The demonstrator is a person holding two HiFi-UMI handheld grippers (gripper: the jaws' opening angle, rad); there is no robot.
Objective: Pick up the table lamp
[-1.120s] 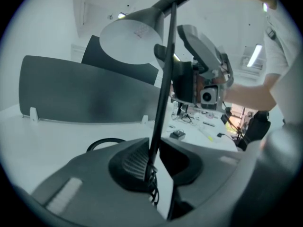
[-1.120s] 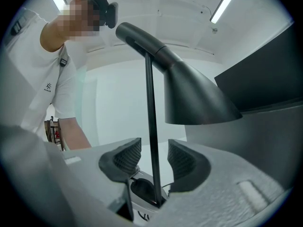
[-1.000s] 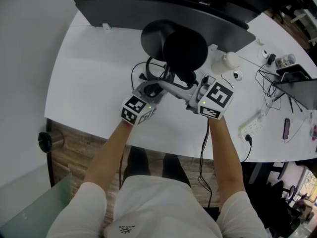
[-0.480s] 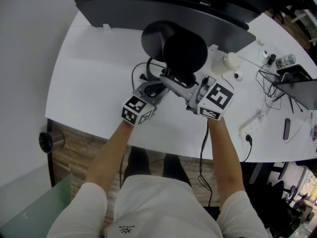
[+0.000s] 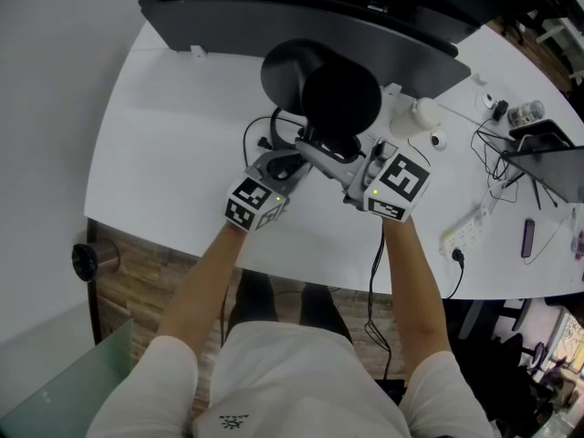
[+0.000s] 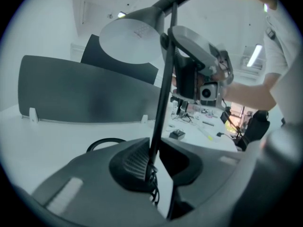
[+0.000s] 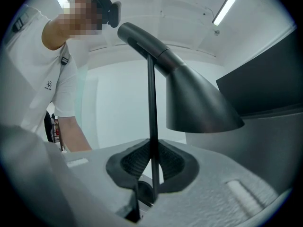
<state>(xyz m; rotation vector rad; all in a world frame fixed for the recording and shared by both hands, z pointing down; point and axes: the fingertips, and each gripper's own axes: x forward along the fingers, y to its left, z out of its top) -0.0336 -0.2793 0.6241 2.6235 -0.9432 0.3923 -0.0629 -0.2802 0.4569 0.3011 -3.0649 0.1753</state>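
Right gripper level — jaws just closed on table lamp stem.

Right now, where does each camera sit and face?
Head view: on the person's head, facing down at the table; both forearms show.
Left gripper view: on the left gripper, facing along its jaws at the lamp stem; the right gripper shows.
Right gripper view: on the right gripper, facing its jaws, just closed on that stem; a sleeve shows.
Both gripper views share the stem.
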